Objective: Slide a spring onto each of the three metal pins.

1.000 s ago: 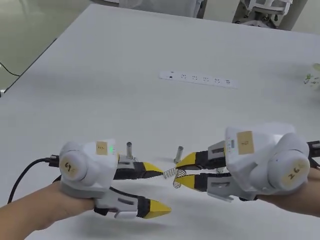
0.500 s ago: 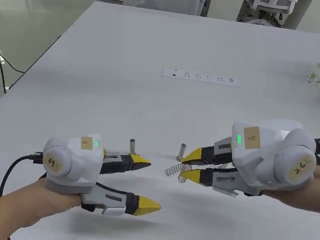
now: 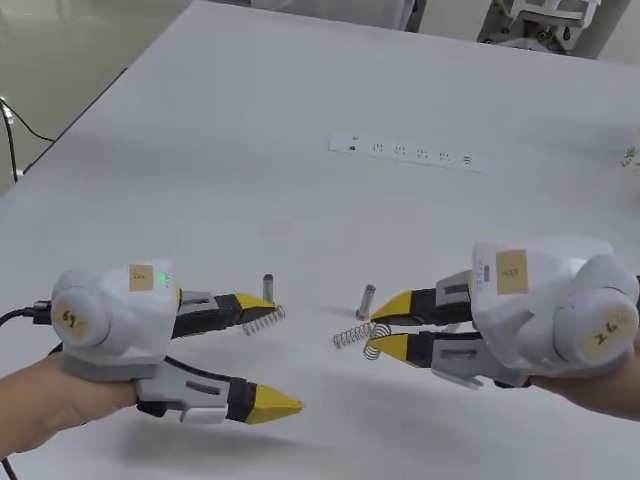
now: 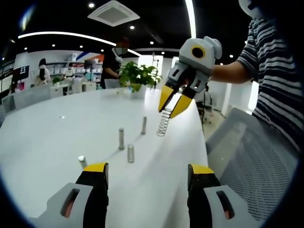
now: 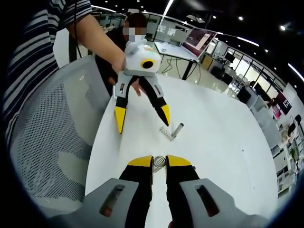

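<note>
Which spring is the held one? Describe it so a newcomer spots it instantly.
On the white workbench, find the right tongs, the yellow-tipped pair at the right of the head view. The held spring juts from their pinched tips toward the centre, near an upright pin; the other spring lies loose on the bench by the left tongs.

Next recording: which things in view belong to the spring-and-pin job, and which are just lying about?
Part of the job:
- metal pins
- held spring, gripped in the right tongs
- loose spring, lying flat
- left tongs, open

Just lying about:
- power strip
- potted plant
- mesh chair
</note>
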{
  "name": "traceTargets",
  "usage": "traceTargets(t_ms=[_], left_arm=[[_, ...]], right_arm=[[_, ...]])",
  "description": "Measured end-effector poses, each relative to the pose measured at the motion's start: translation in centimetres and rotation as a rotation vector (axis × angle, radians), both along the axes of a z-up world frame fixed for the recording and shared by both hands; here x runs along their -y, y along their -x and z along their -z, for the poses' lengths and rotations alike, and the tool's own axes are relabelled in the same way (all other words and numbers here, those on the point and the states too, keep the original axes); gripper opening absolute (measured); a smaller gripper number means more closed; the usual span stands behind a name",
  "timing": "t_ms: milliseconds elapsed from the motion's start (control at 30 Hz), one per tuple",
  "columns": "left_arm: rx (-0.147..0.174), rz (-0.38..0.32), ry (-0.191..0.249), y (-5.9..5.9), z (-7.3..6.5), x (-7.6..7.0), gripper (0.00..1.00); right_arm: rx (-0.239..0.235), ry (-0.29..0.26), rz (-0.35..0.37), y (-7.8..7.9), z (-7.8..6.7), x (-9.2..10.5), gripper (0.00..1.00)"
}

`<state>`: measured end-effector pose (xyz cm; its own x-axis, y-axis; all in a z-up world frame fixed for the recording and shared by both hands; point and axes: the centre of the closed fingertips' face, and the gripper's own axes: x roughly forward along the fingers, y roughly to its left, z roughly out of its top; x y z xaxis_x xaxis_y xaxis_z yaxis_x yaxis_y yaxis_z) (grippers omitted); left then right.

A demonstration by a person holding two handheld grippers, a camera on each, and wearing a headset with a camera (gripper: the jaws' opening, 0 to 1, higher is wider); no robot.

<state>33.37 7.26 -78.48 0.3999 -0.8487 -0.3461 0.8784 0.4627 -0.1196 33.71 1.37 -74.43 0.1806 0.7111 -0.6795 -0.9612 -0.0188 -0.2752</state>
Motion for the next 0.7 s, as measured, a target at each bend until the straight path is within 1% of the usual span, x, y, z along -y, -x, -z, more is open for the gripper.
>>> traceTargets(t_ms=[133,233,300,400,433,467,500,633,700], left_arm=[[0.002,-0.016,0.004,0.0,-0.1,-0.3,0.68],[0.02,-0.043,0.006,-0.2,-0.3,-0.8,0.74],[0.015,-0.048,0.009,-0.2,-0.3,-1.1,0.76],[0.021,-0.065,0.013,-0.5,-0.3,-1.4,0.84],[0.022,-0.07,0.014,-0.5,-0.3,-1.5,0.88],[0.029,-0.078,0.012,-0.6,-0.3,-1.6,0.9],[0.029,-0.078,0.01,-0.6,-0.3,-1.6,0.92],[0.031,-0.085,0.005,-0.7,0.0,-1.8,0.98],[0.029,-0.086,0.005,-0.7,0.0,-2.0,0.98]], right_arm=[[0.001,0.002,0.001,-0.1,-0.1,0.1,0.07],[0.002,0.004,0.006,-0.2,-0.1,0.4,0.07],[0.001,0.004,0.012,-0.4,0.0,0.5,0.07],[0.0,0.005,0.024,-0.6,0.0,0.9,0.07],[0.0,0.006,0.025,-0.7,0.0,1.0,0.07],[0.0,0.008,0.027,-0.7,0.0,1.1,0.07],[0.0,0.008,0.028,-0.7,0.0,1.1,0.07],[-0.001,0.01,0.036,-0.7,0.0,1.4,0.07],[-0.002,0.011,0.044,-0.9,0.0,1.7,0.07]])
